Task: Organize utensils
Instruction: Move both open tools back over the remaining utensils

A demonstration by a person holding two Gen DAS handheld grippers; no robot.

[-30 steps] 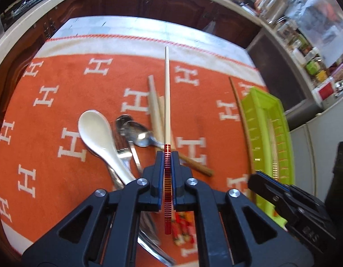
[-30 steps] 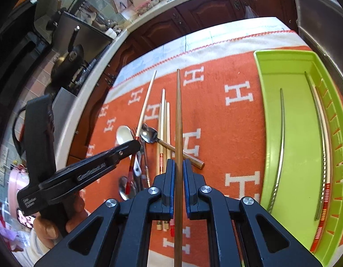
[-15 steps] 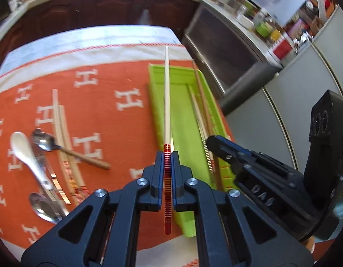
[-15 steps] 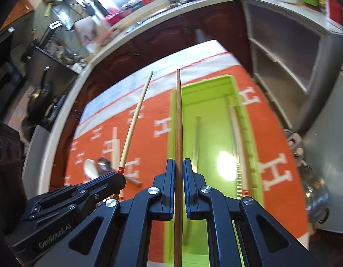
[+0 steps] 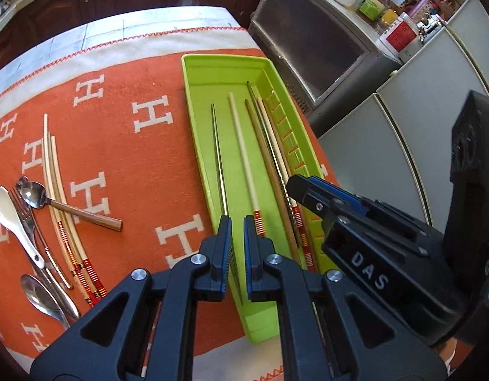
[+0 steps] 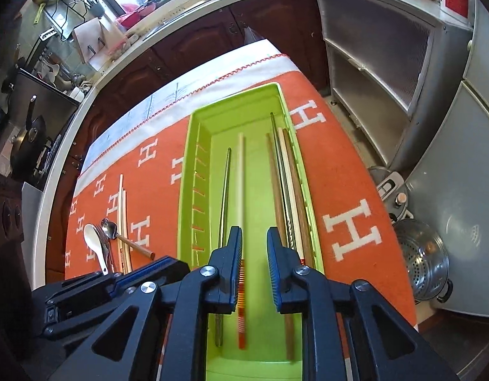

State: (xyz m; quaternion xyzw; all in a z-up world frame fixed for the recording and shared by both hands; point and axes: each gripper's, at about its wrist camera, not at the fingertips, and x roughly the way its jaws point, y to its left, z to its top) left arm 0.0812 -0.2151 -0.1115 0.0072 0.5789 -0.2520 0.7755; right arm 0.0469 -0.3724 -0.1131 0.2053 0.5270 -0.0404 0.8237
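At the bottom of the left wrist view, the left gripper [image 5: 237, 231] hangs over the near end of the green tray [image 5: 193, 101], its jaws parted by a narrow gap with nothing in them. In the right wrist view the right gripper [image 6: 254, 244] is over the same tray. Its jaws have just been opening, and only the tray floor shows between them, so both tools are released.

Just beyond the fingers, inside the tray, lie the pale chopstick [image 5: 241, 146], the brown chopstick [image 5: 263, 162] and a steel chopstick [image 5: 218, 158], with more sticks against the right wall, all lengthwise.

What is left to sort sits well to the left on the orange cloth [image 5: 143, 174]. The loose chopsticks [image 5: 54, 190] there run near to far, roughly parallel to the tray. The left hand is clearly the nearer one.

A wooden-handled spoon [image 5: 82, 214] lies across those chopsticks, and its handle will likely hinder a clean pinch. Further left are a fork [image 5: 28, 222], a white spoon [image 5: 9, 219] and a steel spoon [image 5: 41, 295], overlapping one another. Open cloth separates tray and pile.

Dark cabinets [image 5: 85, 6] close the far edge.
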